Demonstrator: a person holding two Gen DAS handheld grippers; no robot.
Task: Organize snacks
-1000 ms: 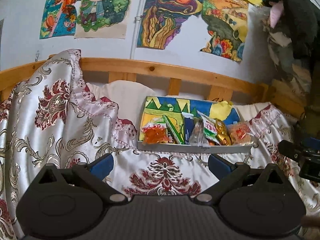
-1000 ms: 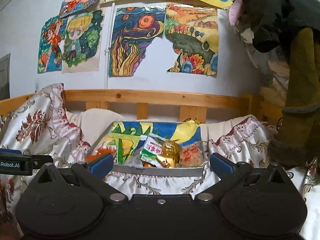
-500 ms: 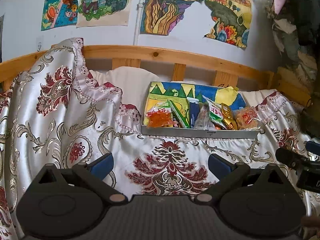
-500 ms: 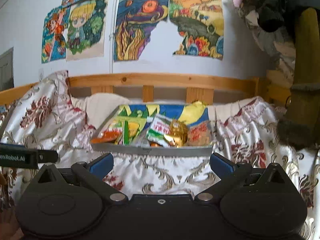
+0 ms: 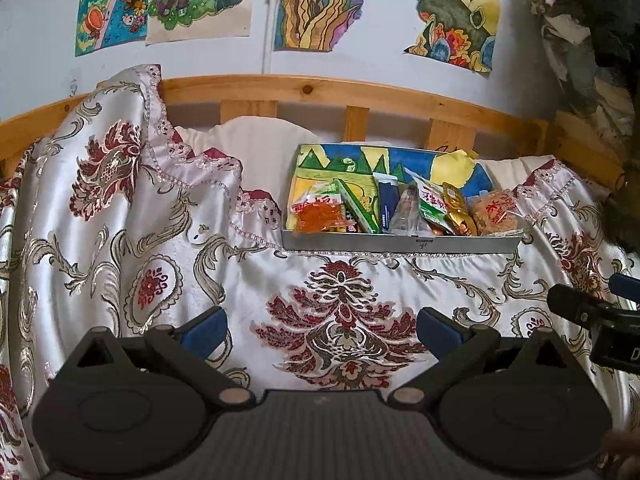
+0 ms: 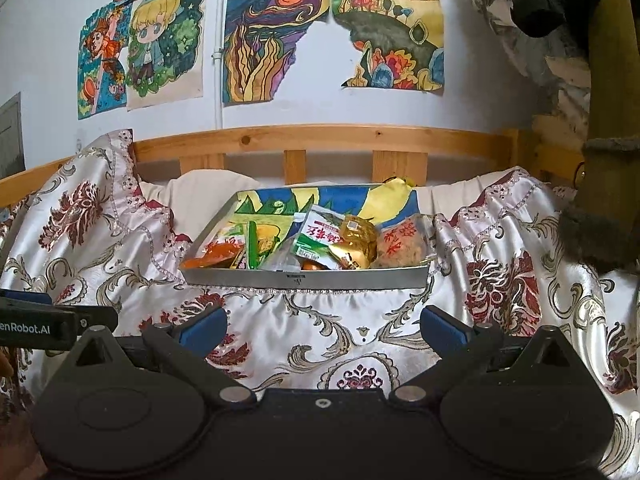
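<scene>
Left gripper [image 5: 322,326] held low over the cloth [image 5: 160,248], jaws wide apart, nothing between them. Right gripper [image 6: 323,326] likewise spread wide and empty, also above the cloth. Tray [image 5: 400,243] at 12 o'clock from both grippers, well apart from the fingertips, resting on the cloth before the rail [image 5: 360,92]. Packed along the tray's near edge, seen from the left wrist: orange pack [image 5: 318,214] at 9 o'clock, green stick [image 5: 358,207] just beside it, blue pack [image 5: 386,202], clear pack [image 5: 408,216], green-white pack [image 5: 432,202], gold pack [image 5: 460,210], then reddish pack [image 5: 498,214] at 3 o'clock (labels too small to read). Drawings [image 6: 260,40] on the wall above. Right gripper's tip visible at 3 o'clock in the left view.
</scene>
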